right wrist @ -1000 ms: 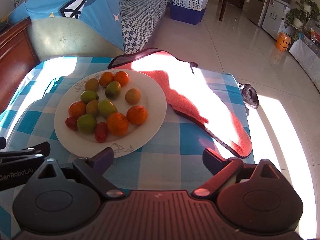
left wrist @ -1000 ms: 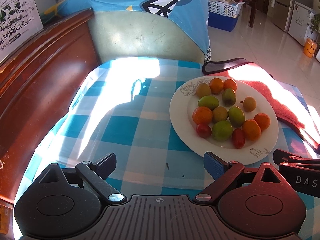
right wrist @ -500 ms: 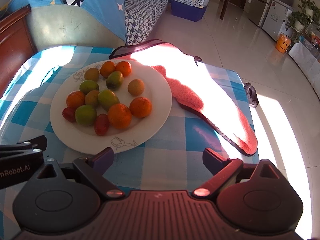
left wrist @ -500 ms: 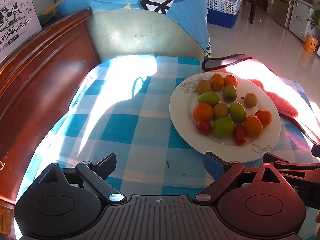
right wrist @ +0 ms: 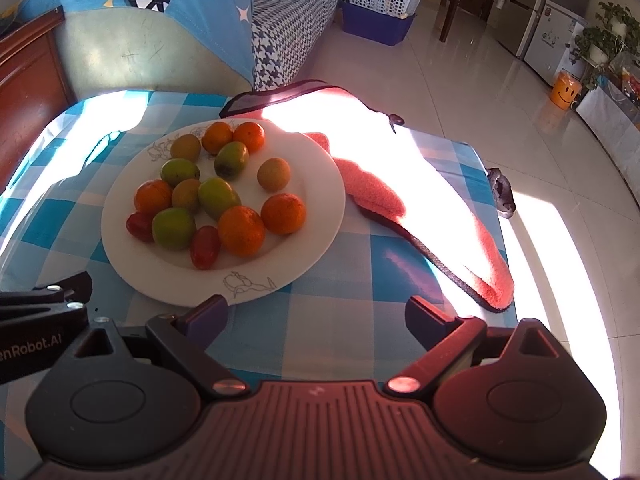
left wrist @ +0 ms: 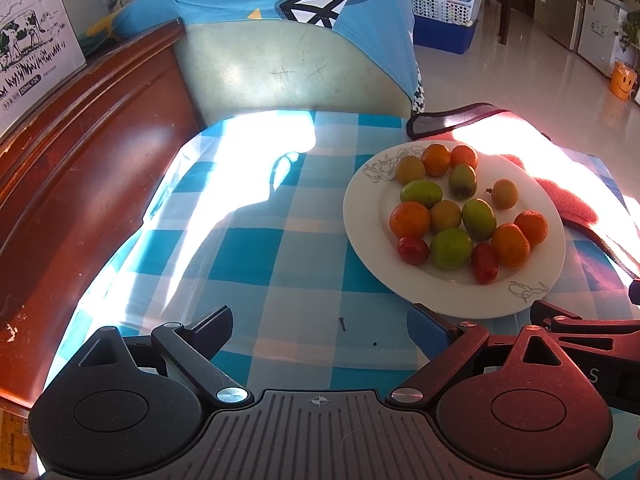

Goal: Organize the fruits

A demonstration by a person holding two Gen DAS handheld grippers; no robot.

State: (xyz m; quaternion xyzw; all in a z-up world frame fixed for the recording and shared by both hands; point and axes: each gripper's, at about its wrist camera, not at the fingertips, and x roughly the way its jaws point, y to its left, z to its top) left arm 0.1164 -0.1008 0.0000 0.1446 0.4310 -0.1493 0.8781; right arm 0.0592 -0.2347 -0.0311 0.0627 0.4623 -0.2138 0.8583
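Claws, left [left wrist: 320,322] and right [right wrist: 316,312], spread empty; only right view shows slipper [right wrist: 502,192].

Home living room, sofa [right wrist: 288,28], fridge [right wrist: 532,12], checked tablecloth [left wrist: 256,256]

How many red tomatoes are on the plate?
2. One tomato lies at the plate's left edge of the pile; the other tomato lies nearest the grippers. None seems hidden.
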